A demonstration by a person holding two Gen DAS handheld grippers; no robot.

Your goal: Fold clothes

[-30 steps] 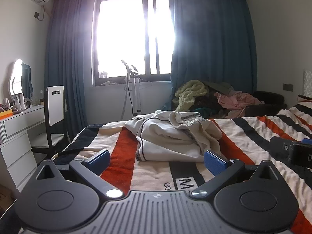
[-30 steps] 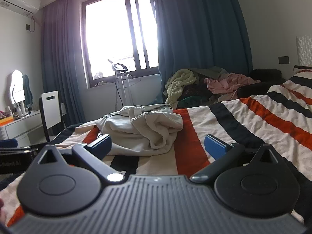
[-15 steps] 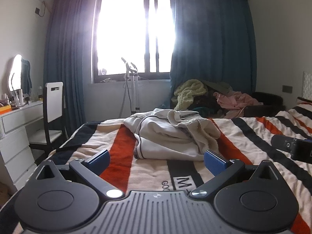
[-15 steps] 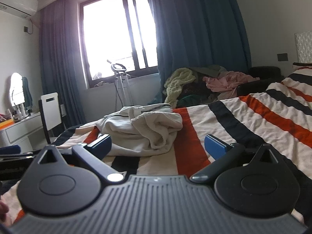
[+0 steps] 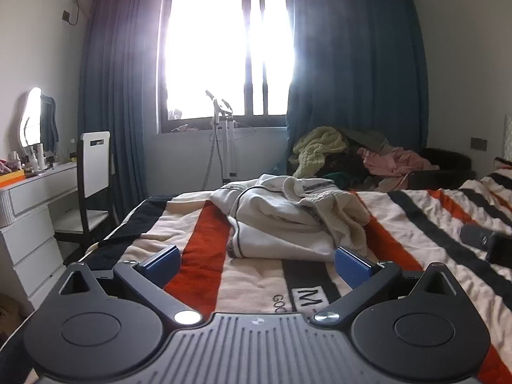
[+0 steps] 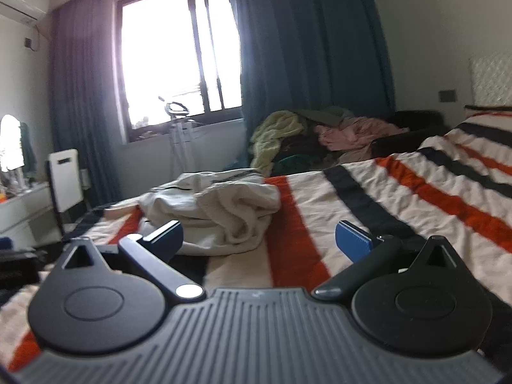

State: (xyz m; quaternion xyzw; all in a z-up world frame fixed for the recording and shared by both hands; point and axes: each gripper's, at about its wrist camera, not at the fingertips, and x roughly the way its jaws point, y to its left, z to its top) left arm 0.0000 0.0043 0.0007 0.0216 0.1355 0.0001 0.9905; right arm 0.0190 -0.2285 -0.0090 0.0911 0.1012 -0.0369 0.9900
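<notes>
On the striped bed (image 5: 204,246) a cream garment (image 5: 281,224) lay bunched in a loose heap, well short of folded, with a dark-piped edge showing toward the left wrist camera and a thicker, towel-like fold slumped on its right side. Both tools sat low over the blanket, near the heap but touching nothing. The left hand-held gripper (image 5: 257,264) had its blue pads spread wide apart and empty, its opening aimed at the near hem. The right hand-held gripper (image 6: 259,240) was likewise spread and empty, with the garment (image 6: 217,214) lying ahead and to its left; that view was somewhat blurred. The step in hand appeared to be the approach for a first grasp, so the task looked barely begun. Doing it well would probably mean taking two separate points on the same layer, such as the piped hem on one side and a matching edge on the other, rather than pinching into the bulk. A single layer lifted and spread flat would then fold cleanly. A pile of other clothes (image 5: 352,156) sat beyond the bed's far edge, well apart, under the dark curtain (image 5: 352,64).
</notes>
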